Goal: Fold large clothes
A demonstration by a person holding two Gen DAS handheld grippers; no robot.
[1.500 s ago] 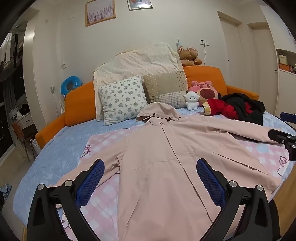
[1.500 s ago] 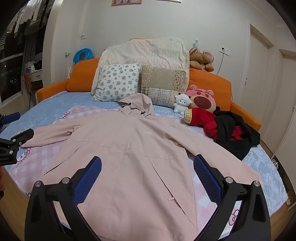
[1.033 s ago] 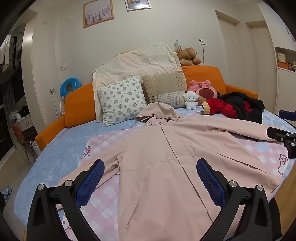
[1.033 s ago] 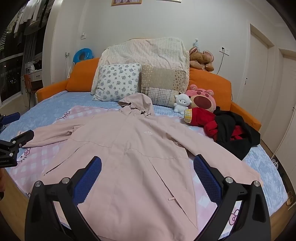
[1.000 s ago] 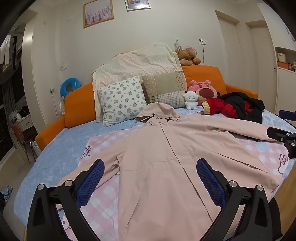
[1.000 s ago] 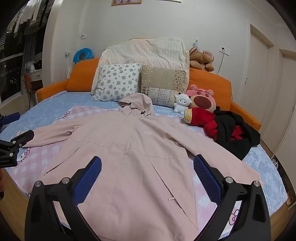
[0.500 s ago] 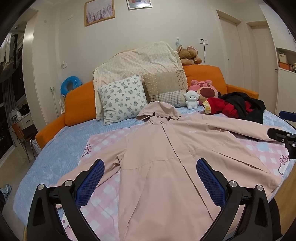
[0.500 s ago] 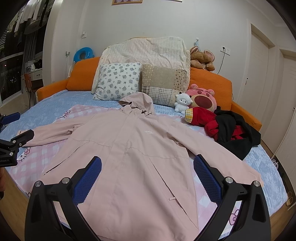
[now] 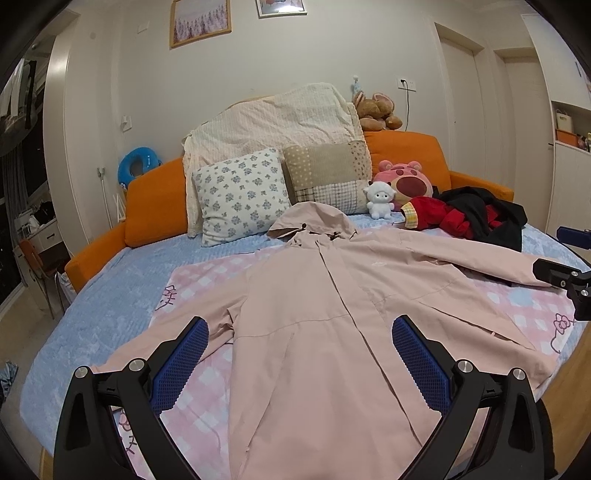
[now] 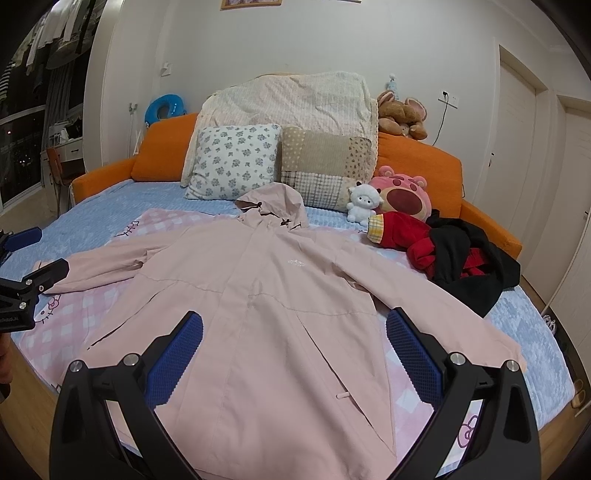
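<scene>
Hovering low in frame, the left gripper (image 9: 299,354) and right gripper (image 10: 293,350) are spreading their fingers wide over the pink hooded jacket (image 9: 332,314), whose hem is lying free at the bed's near edge.

I'm looking into a bedroom in someone's home. A wide bed (image 9: 110,295) with a blue quilted cover fills most of both views, backed by an orange padded headboard (image 9: 159,206). A floral pillow (image 9: 242,194) and a patchwork pillow (image 9: 328,177) lean against it, with a cream blanket (image 9: 280,114) draped behind them. Plush toys sit at the head: a pink bear (image 9: 406,181), a small white lamb (image 9: 380,199) and a brown stuffed animal (image 9: 375,112) on top of the headboard. Framed pictures (image 9: 201,20) hang on the pale wall, two white doors (image 10: 517,147) stand to the right, and clothes hang (image 10: 48,40) by a dark window on the left.
</scene>
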